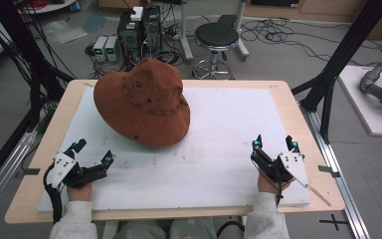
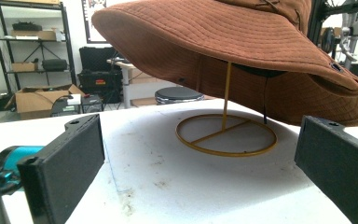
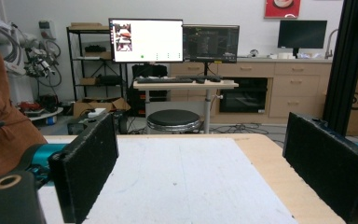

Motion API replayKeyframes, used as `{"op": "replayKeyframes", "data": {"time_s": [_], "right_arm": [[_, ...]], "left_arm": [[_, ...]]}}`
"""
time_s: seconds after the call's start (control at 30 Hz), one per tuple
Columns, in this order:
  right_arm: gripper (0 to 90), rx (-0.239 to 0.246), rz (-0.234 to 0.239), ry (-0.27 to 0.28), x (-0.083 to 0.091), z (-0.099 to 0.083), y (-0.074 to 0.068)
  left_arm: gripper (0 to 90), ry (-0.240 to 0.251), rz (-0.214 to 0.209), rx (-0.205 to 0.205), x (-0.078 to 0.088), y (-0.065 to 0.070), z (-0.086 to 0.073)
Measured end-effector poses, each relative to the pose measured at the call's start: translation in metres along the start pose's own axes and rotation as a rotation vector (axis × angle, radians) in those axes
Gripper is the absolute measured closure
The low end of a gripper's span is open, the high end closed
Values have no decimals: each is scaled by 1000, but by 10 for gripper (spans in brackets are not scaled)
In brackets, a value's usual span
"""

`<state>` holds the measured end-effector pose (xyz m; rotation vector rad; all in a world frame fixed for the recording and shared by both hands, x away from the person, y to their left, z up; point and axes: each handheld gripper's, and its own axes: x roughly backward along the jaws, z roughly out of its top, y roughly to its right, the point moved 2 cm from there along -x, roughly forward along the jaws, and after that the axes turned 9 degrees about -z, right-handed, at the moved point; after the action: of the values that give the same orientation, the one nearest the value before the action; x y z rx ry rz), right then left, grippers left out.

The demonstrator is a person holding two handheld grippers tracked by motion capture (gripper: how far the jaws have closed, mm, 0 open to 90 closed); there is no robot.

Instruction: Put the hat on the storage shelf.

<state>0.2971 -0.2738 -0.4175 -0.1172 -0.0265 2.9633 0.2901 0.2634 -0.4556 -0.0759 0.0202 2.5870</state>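
Both of my hands rest at the near edge of the white board (image 1: 219, 179), my left gripper (image 1: 93, 153) and my right gripper (image 1: 274, 143) each with jaws spread wide, holding nothing. Farther back, left of centre, the brown bucket hat (image 1: 142, 102) sits tilted on a thin gold wire stand (image 2: 226, 135).

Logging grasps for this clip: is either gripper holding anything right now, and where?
Nothing held. The left gripper and right gripper both have open, empty jaws, apart from the hat.
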Motion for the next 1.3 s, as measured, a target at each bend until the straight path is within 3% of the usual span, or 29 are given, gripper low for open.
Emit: {"op": "replayKeyframes", "data": {"time_s": [0.37,0.8,1.3], "right_arm": [[100,-2,-7,-5,0,-6,2],[100,-6,-17,-45,-1,-27,5],[100,-48,-4,-48,-1,-33,10]], "left_arm": [[18,-2,-1,1,0,0,0],[18,-2,-1,3,0,0,0],[18,-4,-2,3,0,0,0]]}}
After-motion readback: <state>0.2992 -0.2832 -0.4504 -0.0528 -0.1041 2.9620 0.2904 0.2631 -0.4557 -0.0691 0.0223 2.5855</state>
